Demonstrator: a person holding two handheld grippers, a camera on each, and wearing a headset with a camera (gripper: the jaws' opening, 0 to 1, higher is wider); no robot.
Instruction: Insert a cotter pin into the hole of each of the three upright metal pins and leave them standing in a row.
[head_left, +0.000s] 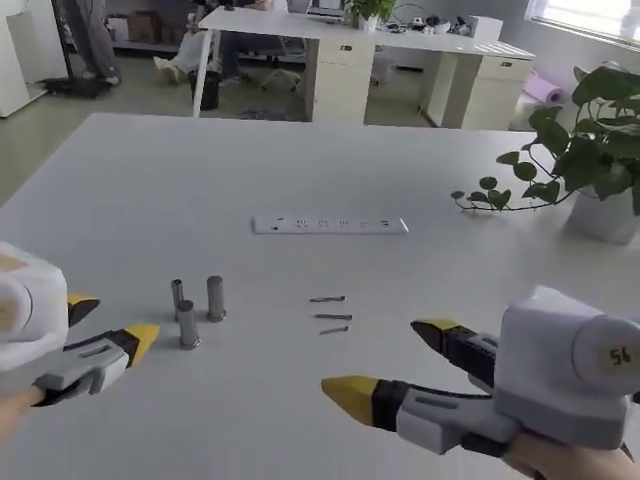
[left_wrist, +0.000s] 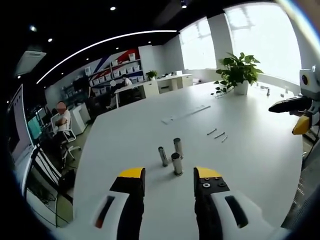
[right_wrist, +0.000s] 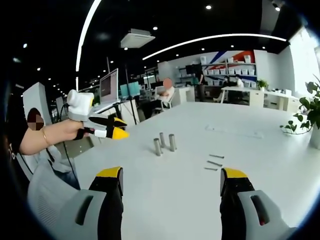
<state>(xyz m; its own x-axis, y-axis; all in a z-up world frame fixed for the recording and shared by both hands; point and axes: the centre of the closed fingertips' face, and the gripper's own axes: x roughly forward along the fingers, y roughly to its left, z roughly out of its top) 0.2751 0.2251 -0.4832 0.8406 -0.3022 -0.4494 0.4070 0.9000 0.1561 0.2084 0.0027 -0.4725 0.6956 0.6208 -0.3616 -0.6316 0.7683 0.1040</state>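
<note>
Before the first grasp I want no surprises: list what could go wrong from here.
1. The three metal pins stand close together, unsupported; the open left gripper reaching for one may topple a neighbour.
2. The cotter pins lie thin and flat on the table; the right gripper may push them away instead of pinching them.

"56" on right gripper (head_left: 388, 362)

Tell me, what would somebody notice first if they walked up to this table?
Three shiny metal pins stand close together on the white table, with three thin cotter pins lying just to their right. The left gripper and right gripper, both open with yellow tips, hover near the front, and a leafy plant sits at the far right.
</note>
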